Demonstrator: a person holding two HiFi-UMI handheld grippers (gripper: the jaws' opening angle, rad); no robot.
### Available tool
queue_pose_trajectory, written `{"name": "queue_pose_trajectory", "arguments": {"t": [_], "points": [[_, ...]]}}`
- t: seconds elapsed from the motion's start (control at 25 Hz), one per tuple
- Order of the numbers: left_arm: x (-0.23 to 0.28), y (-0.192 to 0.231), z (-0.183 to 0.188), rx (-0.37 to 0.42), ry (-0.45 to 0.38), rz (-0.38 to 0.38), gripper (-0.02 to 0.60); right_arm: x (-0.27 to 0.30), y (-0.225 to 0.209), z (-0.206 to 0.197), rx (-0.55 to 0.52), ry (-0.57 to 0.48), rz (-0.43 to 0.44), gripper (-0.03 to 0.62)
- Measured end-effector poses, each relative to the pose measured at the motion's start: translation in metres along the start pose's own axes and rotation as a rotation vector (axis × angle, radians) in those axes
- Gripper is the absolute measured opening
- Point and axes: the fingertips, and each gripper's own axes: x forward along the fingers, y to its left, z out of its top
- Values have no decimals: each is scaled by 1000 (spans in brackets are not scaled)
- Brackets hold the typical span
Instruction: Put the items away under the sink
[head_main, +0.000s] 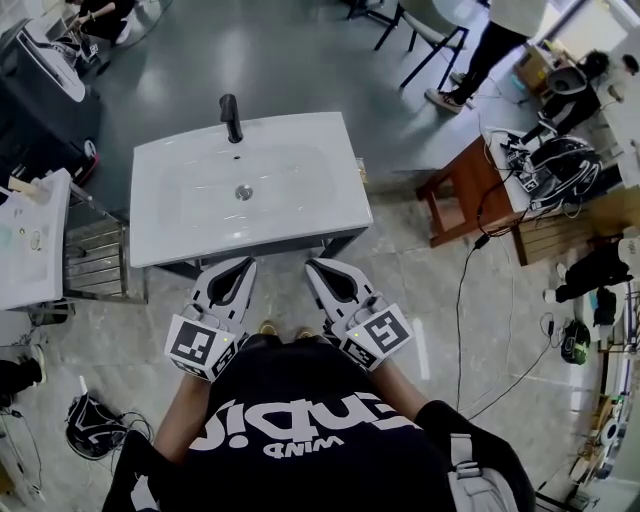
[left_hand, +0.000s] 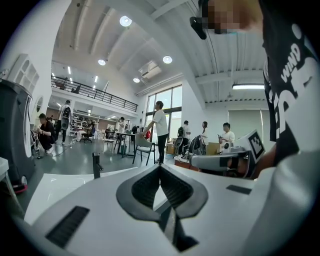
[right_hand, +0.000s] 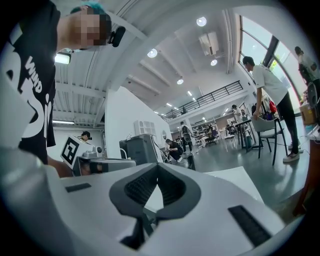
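With jaws pressed together on nothing, the left gripper (head_main: 247, 263) and the right gripper (head_main: 313, 265) point side by side at the near edge of the white rectangular sink basin (head_main: 180, 225), which lies crosswise just ahead and equally near both; no items to stow are in sight.

Glossy smooth white sink (head_main: 165, 175), matt black metal faucet (head_main: 231, 117), polished reflective grey floor (head_main: 290, 60).

Head camera stares steeply down from above me onto the sink (head_main: 170, 235). The left gripper (left_hand: 160, 166) camera sits low behind my jaws, tilted up across that sink; the right gripper (right_hand: 157, 165) camera mirrors it. All three catch the faucet (head_main: 231, 117), and each gripper camera sees the other gripper.
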Motion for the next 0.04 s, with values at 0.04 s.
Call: {"name": "queue_pose_trajectory", "arguments": {"t": [0.04], "points": [[0,0,0,1,1,3,20,0,0,0,2,-2,1,18]]}}
